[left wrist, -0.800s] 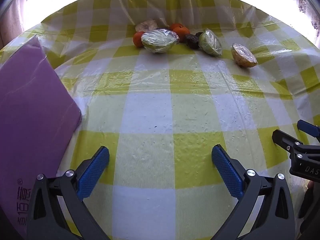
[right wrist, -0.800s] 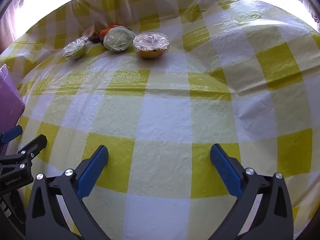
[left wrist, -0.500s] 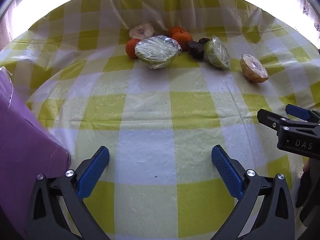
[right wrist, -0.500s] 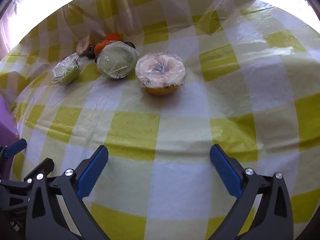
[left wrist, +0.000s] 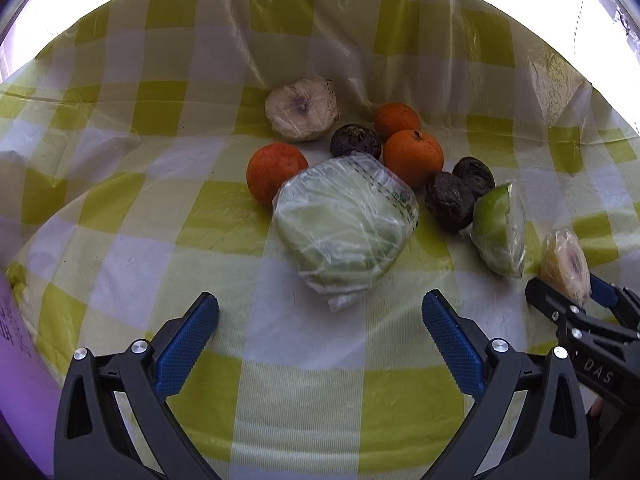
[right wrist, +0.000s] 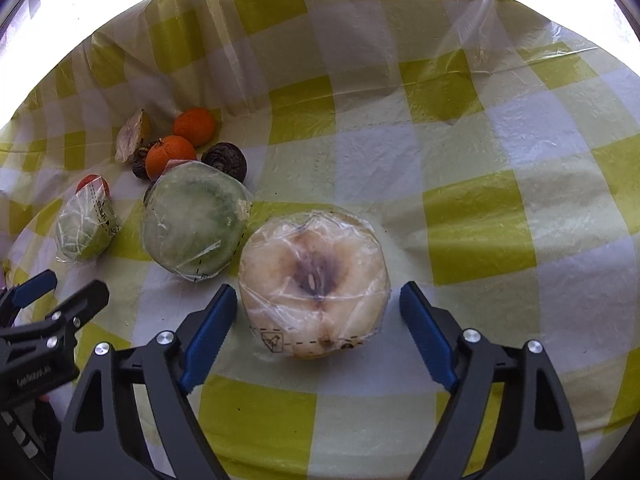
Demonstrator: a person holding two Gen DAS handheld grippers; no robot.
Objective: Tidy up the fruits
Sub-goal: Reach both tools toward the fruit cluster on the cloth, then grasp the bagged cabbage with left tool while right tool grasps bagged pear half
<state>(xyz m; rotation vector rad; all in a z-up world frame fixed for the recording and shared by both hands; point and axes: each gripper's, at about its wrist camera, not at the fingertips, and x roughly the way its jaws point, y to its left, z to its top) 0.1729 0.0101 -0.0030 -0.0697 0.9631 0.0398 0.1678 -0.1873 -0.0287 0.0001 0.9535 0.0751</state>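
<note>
Wrapped fruit lies on a yellow-checked cloth. In the right wrist view a film-wrapped pale fruit half sits cut face up between the fingers of my right gripper. The blue pads flank it closely and no squeeze shows. My left gripper stands wide open just short of a wrapped green fruit half, holding nothing. Around that half lie three oranges, three dark round fruits, another wrapped pale half and a wrapped green wedge.
A purple box stands at the left edge of the left wrist view. The cloth is draped with clear plastic and rises in folds behind the fruit. My left gripper shows at the lower left of the right wrist view.
Both grippers have moved forward to the fruit pile. The right gripper's jaws have narrowed and now flank the pale half. The left gripper has stayed wide open.
</note>
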